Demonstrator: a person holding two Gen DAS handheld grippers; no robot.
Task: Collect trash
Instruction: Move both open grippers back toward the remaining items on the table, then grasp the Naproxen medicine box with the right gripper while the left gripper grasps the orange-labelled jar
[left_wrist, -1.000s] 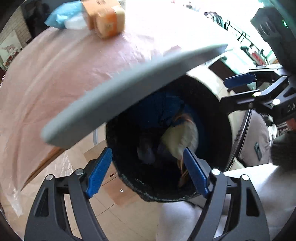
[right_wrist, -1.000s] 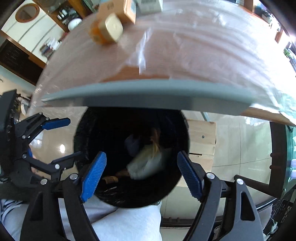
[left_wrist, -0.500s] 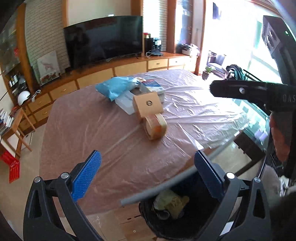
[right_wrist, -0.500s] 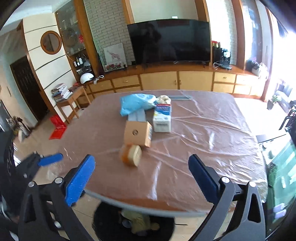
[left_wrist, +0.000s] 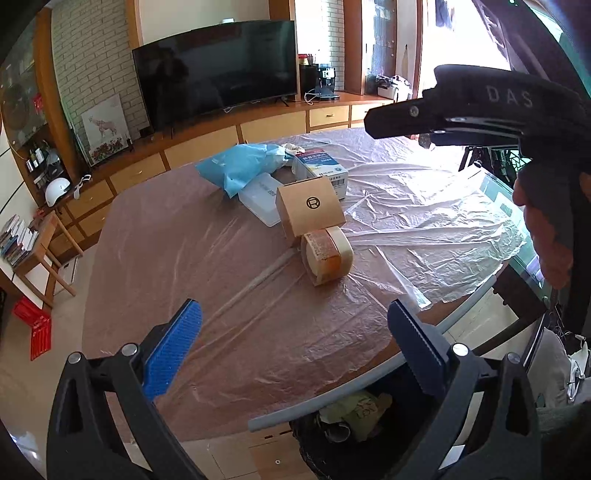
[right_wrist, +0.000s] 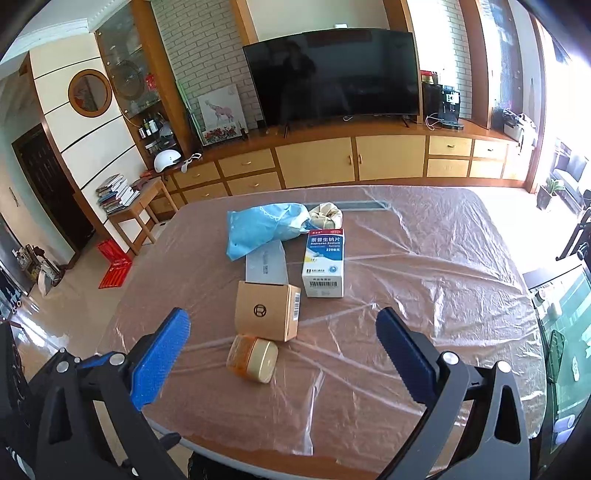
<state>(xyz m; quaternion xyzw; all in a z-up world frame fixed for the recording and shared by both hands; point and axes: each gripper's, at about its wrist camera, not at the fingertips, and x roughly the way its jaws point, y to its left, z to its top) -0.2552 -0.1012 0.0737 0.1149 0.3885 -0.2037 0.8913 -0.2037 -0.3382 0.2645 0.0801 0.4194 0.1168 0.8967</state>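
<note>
Trash lies on a table covered in clear plastic: a small jar (right_wrist: 253, 359) (left_wrist: 327, 256) on its side, a brown cardboard box (right_wrist: 266, 311) (left_wrist: 309, 210), a white medicine box (right_wrist: 324, 263) (left_wrist: 325, 171), a flat white box (right_wrist: 266, 265) (left_wrist: 260, 201), a blue plastic bag (right_wrist: 267, 229) (left_wrist: 242, 166) and a crumpled beige wad (right_wrist: 325, 216). A black bin (left_wrist: 351, 424) with trash in it stands under the near table edge. My left gripper (left_wrist: 291, 354) and right gripper (right_wrist: 282, 360) are both open and empty, held above the near edge.
The right gripper's body (left_wrist: 480, 103) fills the upper right of the left wrist view. A TV (right_wrist: 332, 90) on a long wooden cabinet (right_wrist: 351, 158) stands behind the table. A small side table with books (right_wrist: 125, 206) and a red item (right_wrist: 114, 267) are at left.
Both grippers have risen and tilted up from looking into the bin under the table edge to looking over the tabletop. Both stay open and empty.
</note>
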